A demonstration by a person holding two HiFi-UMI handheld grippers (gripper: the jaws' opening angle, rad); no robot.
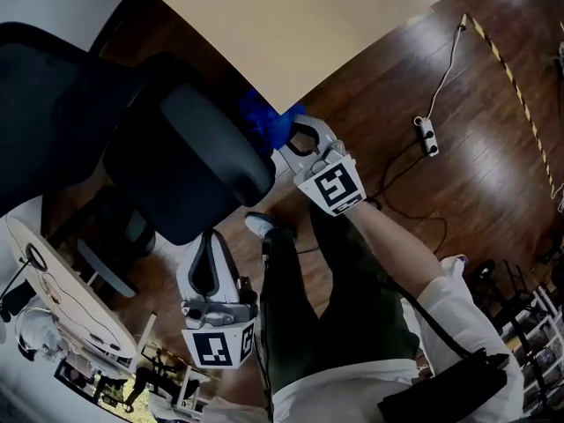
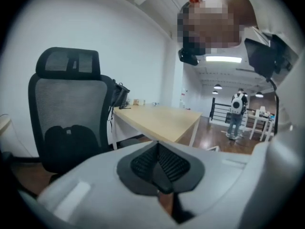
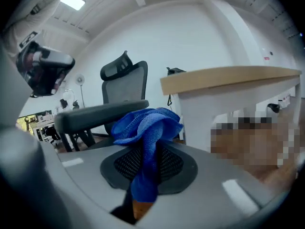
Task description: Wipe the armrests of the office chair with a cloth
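Head view looks down on the person's dark trousers and a wooden floor, with a white power strip lying well off to the right. The right gripper reaches forward, its jaws pinching a blue cloth that bunches up right at the edge of a dark padded part of the office chair, under the rim of a pale desk. From the right gripper view the cloth flops over the jaw tips, and a grey armrest runs just behind it; whether they touch I cannot tell. The left gripper hangs lower, near the person's leg and below the chair. The left gripper view shows its jaws pressed together on nothing, pointing towards a black mesh-backed chair by the desk, with another person standing far back.
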